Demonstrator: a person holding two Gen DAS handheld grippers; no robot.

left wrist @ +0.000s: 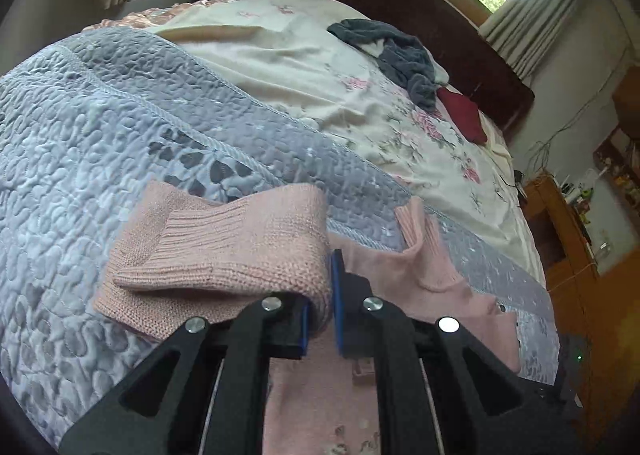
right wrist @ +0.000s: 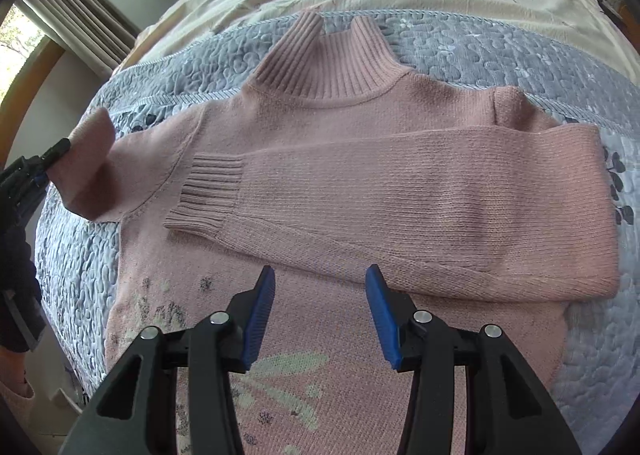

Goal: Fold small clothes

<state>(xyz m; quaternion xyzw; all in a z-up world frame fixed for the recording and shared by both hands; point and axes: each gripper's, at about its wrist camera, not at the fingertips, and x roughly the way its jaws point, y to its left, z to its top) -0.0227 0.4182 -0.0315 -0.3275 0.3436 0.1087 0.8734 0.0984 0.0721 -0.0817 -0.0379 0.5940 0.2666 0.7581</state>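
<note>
A small pink knitted sweater with a ribbed high collar lies face up on a grey-blue quilt. Its right sleeve is folded flat across the chest, cuff pointing left. My right gripper hovers open just above the sweater's lower front, nothing between its blue pads. My left gripper is shut on the sweater's left sleeve, which is lifted off the quilt with its ribbed cuff hanging to the left. In the right wrist view that left gripper shows at the far left edge, pinching the raised sleeve.
Beyond the quilt lies a cream floral bedsheet with a dark grey-blue garment and a red cloth near the dark wooden headboard. A wooden cabinet stands right of the bed. A person's dark sleeve is at the left edge.
</note>
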